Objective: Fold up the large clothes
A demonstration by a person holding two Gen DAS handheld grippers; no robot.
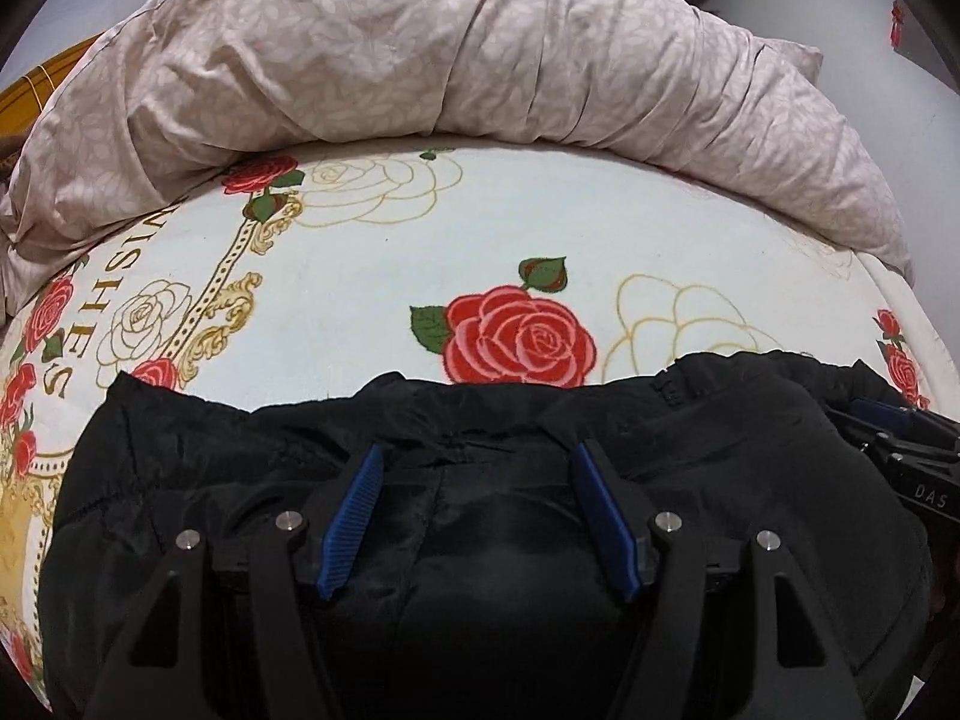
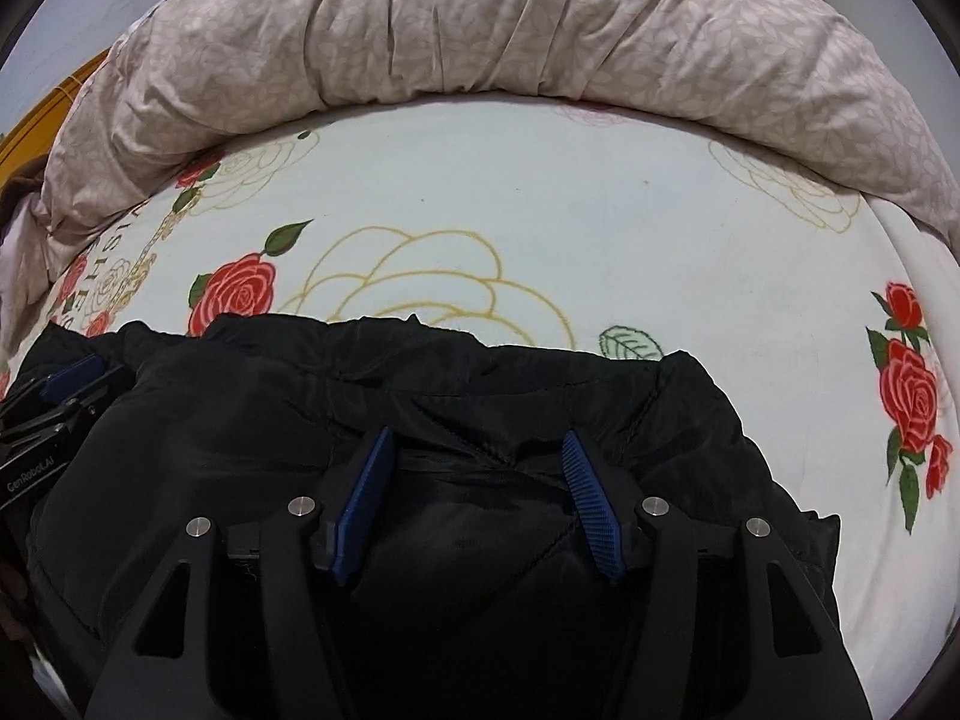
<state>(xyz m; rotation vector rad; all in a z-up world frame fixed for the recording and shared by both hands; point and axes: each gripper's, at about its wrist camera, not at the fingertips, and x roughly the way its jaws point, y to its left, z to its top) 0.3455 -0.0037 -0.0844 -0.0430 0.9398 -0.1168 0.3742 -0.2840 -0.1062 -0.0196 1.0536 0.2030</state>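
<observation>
The right claw (image 2: 477,450) hangs with jaws apart over a black jacket (image 2: 480,408) bunched on a rose-print bed sheet (image 2: 540,210). The left claw (image 2: 72,375) shows at left; a beige duvet (image 2: 480,18) lies beyond.

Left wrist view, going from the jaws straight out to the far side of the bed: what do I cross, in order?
Left gripper with open jaws → black garment → red rose on the floral blanket → bunched beige duvet.
</observation>
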